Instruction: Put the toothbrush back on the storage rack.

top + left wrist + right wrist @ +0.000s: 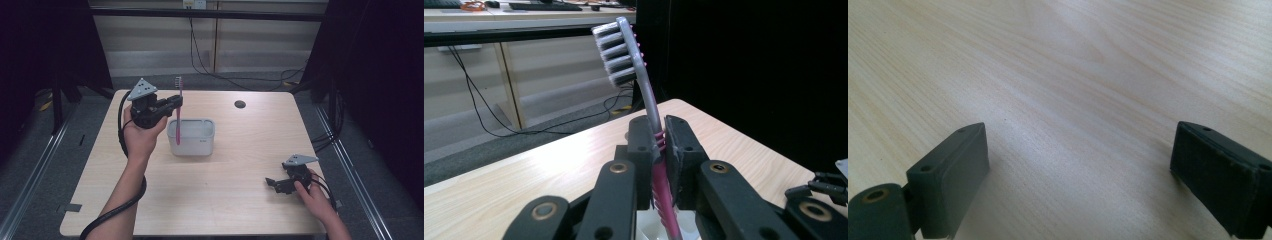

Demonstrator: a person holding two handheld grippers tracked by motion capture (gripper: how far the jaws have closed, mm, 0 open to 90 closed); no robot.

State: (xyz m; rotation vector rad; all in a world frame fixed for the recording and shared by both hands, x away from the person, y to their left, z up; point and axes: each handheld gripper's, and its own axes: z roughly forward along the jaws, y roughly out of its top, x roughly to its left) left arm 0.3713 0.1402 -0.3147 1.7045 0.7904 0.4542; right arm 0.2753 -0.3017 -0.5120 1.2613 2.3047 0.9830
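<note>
High view: my left gripper (176, 100) clamps toothbrush (178, 107) upright over cup (191, 137); right gripper (272, 183) open, empty. Loose pinch could let brush tilt, miss cup.

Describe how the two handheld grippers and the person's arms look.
Both the left gripper and right gripper are black, each topped by a grey three-cornered plate with small dark holes. Their jaws are flat black pads on linked bars with brass-coloured pivots. A thick black cable trails from each. The forearms are bare; no sleeves show.

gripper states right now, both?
Left hand-held gripper: shut on the toothbrush, upright over the white tub.
Right hand-held gripper: open, holding nothing.
</note>
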